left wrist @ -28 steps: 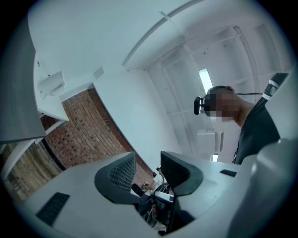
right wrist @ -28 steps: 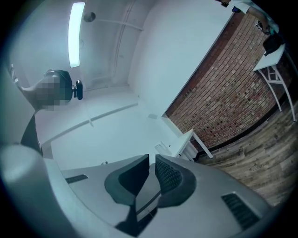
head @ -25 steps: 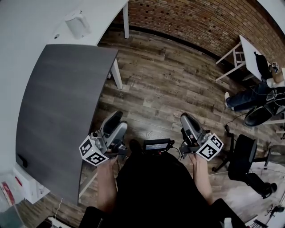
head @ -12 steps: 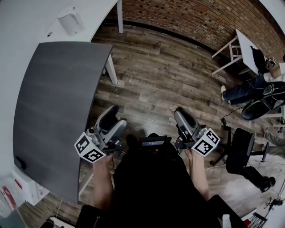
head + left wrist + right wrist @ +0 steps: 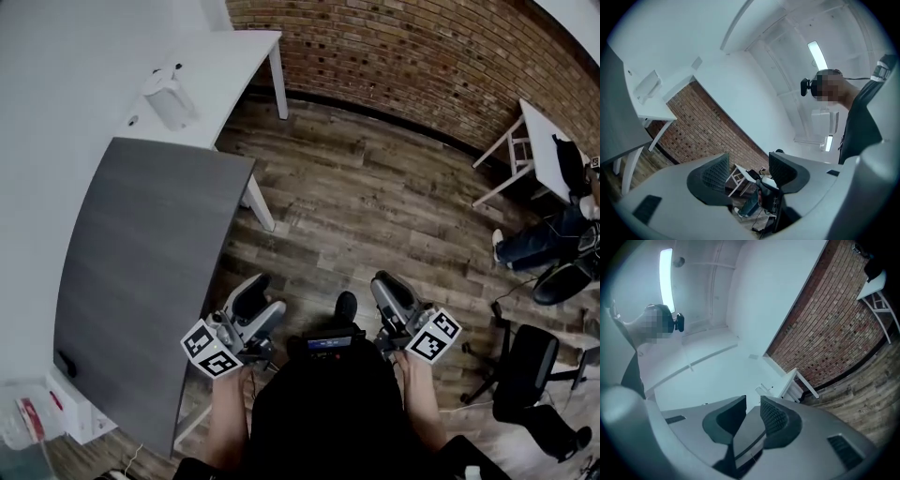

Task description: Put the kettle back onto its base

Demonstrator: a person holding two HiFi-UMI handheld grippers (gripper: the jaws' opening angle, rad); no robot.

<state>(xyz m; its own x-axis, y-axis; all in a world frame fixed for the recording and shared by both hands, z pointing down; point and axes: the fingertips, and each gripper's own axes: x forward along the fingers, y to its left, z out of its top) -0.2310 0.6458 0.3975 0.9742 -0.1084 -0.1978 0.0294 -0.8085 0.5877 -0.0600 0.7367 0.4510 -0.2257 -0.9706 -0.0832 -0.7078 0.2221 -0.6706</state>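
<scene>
Wood flooring (image 5: 375, 197) was seen beneath two empty claws, the left gripper (image 5: 265, 292) with jaws just opened wide, the right gripper (image 5: 384, 283) barely parted, while the kettle (image 5: 170, 99) on the white table (image 5: 234, 56) at upper left was judged not yet reached.

We seem to be in an office: brick wall (image 5: 422, 56), plank floor (image 5: 375, 206), white desks (image 5: 225, 66), a grey table (image 5: 141, 272), a swivel chair (image 5: 520, 361) (black, on castors).

Cool even indoor light, ceiling strip lamp (image 5: 666, 280) glaring (blown white), fisheye bending, dark corners.
</scene>
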